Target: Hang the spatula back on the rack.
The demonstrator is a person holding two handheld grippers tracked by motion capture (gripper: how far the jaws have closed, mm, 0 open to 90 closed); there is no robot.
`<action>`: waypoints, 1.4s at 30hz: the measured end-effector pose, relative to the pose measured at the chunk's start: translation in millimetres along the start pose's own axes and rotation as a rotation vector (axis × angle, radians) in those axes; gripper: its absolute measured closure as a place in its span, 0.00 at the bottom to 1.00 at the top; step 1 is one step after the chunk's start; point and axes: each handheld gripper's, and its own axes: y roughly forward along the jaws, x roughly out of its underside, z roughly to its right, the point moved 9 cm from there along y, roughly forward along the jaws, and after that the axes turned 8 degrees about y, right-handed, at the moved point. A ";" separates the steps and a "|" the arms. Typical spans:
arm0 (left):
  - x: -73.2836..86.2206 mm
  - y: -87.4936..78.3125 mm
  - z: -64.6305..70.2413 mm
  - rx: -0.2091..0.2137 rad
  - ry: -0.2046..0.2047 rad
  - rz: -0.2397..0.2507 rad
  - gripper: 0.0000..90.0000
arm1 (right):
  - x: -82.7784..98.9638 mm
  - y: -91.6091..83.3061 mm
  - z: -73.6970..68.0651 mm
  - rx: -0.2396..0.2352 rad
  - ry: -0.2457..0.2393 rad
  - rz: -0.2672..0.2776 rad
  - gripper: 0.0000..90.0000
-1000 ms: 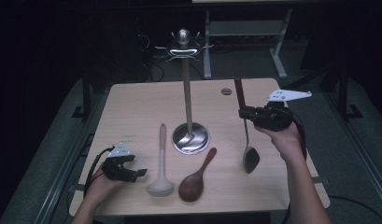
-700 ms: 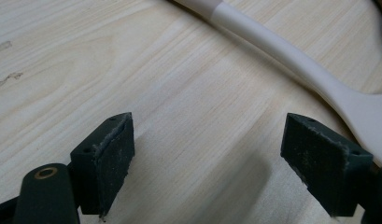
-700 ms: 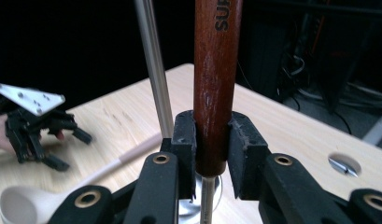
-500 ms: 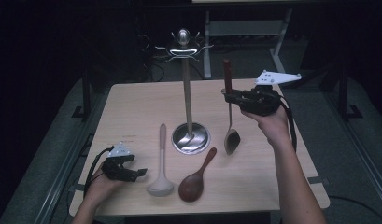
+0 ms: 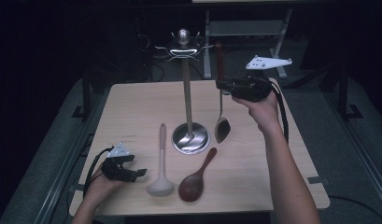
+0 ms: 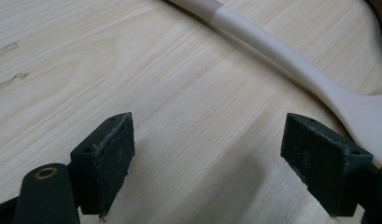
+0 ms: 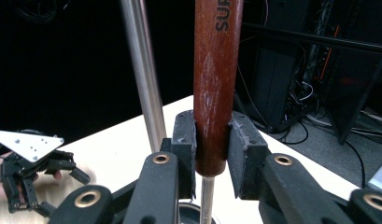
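At the near left edge of the table [image 5: 132, 112] our left gripper [image 5: 125, 171] rests with its jaws apart on nothing, beside the pale ladle [image 5: 161, 158]. Farther off, our right gripper [image 5: 224, 85] has lifted the wooden-handled spoon [image 5: 221, 122] toward the hook stand [image 5: 186, 93], jaws clamped on its handle. It hangs upright, bowl down, ready for hanging, we judge.

Your light wooden worktop [image 5: 132, 107] carries a steel utensil stand [image 5: 190, 135] at its middle; in front of its base lie a cream ladle [image 5: 161, 175] and, just beside it, a dark wooden spoon [image 5: 194, 184].
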 end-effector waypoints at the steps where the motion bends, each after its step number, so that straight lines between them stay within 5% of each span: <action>1: -0.1 0.1 0.4 0.000 -0.003 0.001 0.19 | -2.5 2.2 -0.3 -0.004 -0.005 0.001 0.82; 31: -0.3 0.8 2.7 0.007 0.005 -0.008 0.19 | -17.2 -15.5 -36.6 -0.086 -0.088 0.047 0.82; 42: -0.3 0.8 2.7 0.008 0.005 -0.008 0.19 | -12.6 -10.6 -39.6 -0.103 -0.090 0.018 0.82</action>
